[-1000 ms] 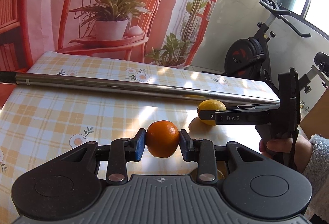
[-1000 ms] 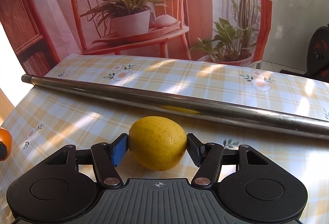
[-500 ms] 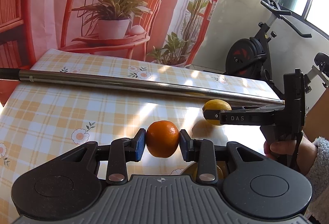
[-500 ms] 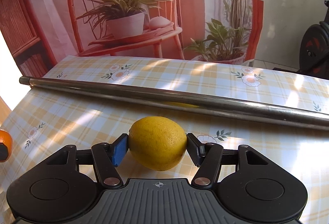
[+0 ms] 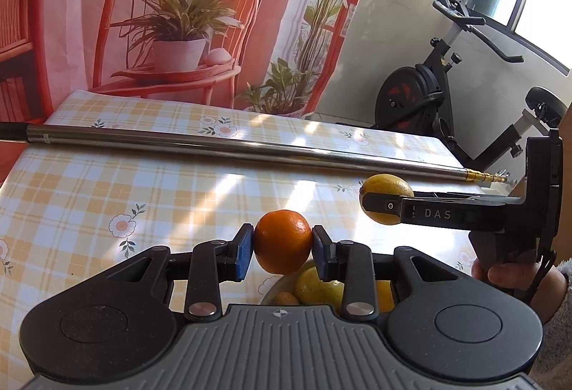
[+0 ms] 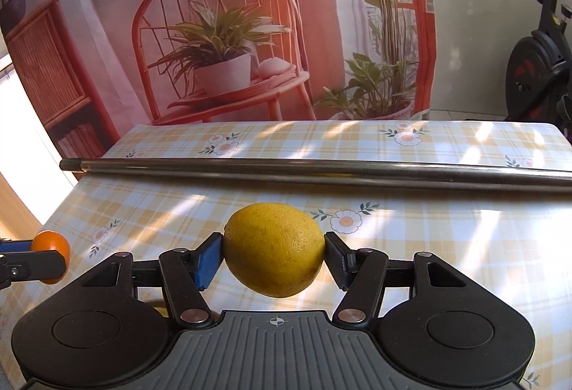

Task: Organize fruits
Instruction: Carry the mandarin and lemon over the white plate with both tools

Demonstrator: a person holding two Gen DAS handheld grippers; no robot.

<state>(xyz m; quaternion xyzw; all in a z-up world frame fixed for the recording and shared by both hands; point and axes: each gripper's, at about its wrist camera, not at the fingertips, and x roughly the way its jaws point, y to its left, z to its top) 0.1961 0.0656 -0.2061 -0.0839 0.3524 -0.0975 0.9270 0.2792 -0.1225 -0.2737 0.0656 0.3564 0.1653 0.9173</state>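
An orange (image 5: 282, 239) is clamped between the blue pads of my left gripper (image 5: 283, 244), held above the checked tablecloth. Just under it, a pale dish (image 5: 267, 291) shows behind the fingers, holding a yellow fruit (image 5: 314, 286) and a small orange one (image 5: 284, 298). My right gripper (image 6: 273, 257) is shut on a lemon (image 6: 273, 248), also off the table. In the left wrist view that lemon (image 5: 388, 186) sits to the right, held side-on by the right gripper (image 5: 384, 207), with a hand (image 5: 500, 273) on its grip. The right wrist view catches the orange (image 6: 50, 243) at the left edge.
A long steel pole (image 5: 214, 148) lies across the table beyond both fruits, also seen as the pole (image 6: 321, 170). An exercise bike (image 5: 429, 96) stands right of the table. A printed backdrop with a red chair hangs behind. The tablecloth (image 5: 89, 204) stretches left.
Both grippers have drawn back and risen a little with their fruit. The dish of fruit has come into view beneath the left gripper.
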